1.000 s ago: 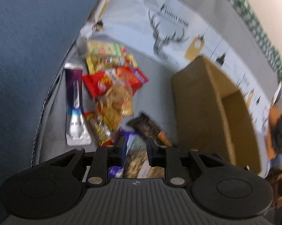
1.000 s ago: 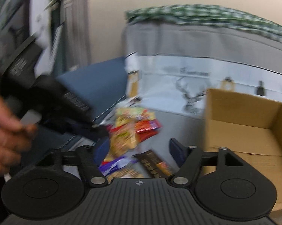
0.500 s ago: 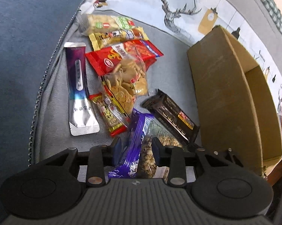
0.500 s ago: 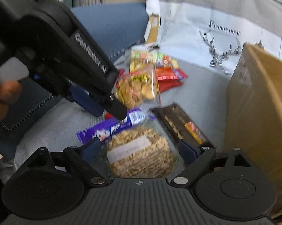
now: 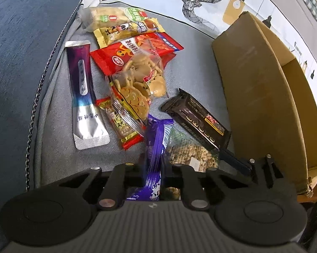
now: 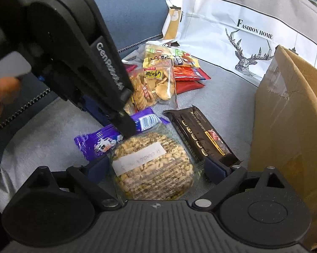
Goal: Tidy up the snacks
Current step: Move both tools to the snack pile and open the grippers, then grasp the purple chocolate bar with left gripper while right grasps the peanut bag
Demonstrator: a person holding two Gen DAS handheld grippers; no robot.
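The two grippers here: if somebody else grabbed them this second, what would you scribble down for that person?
Left gripper: closed on the purple snack bar, which lies on the grey cushion.
Right gripper: open, its fingers either side of the clear bag of nuts, not squeezing.
Black chocolate bar lies beside the nuts; the other packets are piled behind.
Cardboard box stands on the right.
Done: no snack visibly in the box.
Left: probably every packet.

left fingers (image 5: 143, 164) narrower around purple wrapper (image 5: 156, 147)
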